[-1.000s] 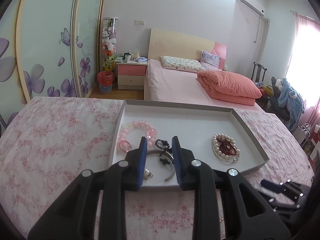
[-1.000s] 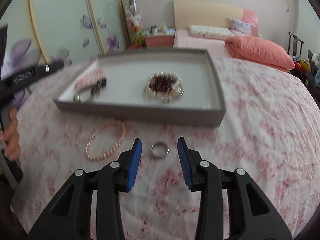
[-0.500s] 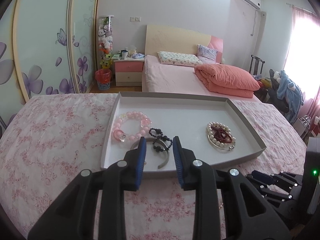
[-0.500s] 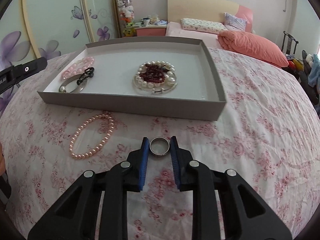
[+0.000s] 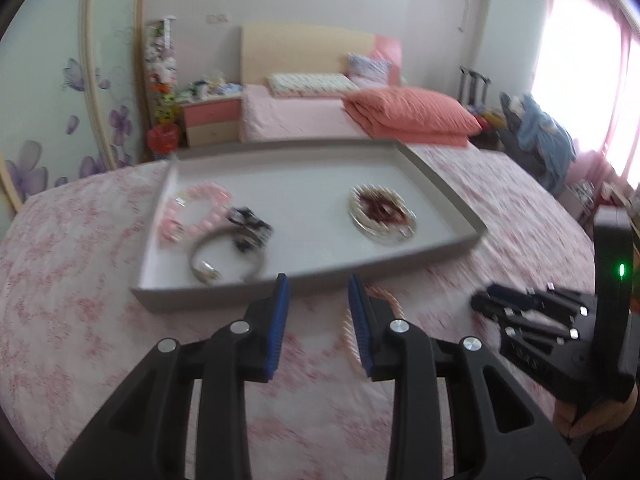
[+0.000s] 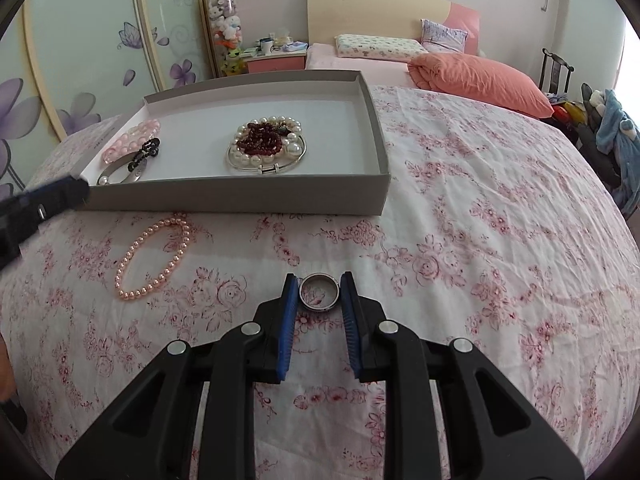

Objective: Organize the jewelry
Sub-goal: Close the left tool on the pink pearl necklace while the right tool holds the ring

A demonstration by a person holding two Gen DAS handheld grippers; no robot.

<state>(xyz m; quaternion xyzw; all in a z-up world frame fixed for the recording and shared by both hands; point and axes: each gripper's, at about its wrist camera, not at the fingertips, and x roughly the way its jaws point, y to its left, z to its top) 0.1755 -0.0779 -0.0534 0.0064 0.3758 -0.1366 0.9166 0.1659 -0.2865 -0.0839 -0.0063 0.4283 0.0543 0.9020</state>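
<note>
A grey tray (image 6: 240, 196) lies on the floral cloth and holds a pearl-and-red-bead pile (image 6: 266, 146), a pink bead bracelet (image 6: 130, 142), a black piece and a silver bangle (image 6: 120, 174). My right gripper (image 6: 319, 294) is shut on a silver ring (image 6: 319, 297) just above the cloth, in front of the tray. A pink pearl strand (image 6: 154, 258) lies on the cloth to its left. My left gripper (image 5: 319, 294) is open and empty, in front of the tray (image 5: 224, 296); the pearl strand (image 5: 386, 304) lies just behind its right finger.
The cloth-covered table (image 6: 480, 240) drops away at the right and front. A bed with an orange quilt (image 6: 476, 76) and a nightstand (image 6: 276, 60) stand behind. The right gripper's body (image 5: 552, 320) shows at the right of the left wrist view.
My right gripper closed on the silver ring and stays low over the cloth. My left gripper drew back from over the tray and swung right toward the pearl strand.
</note>
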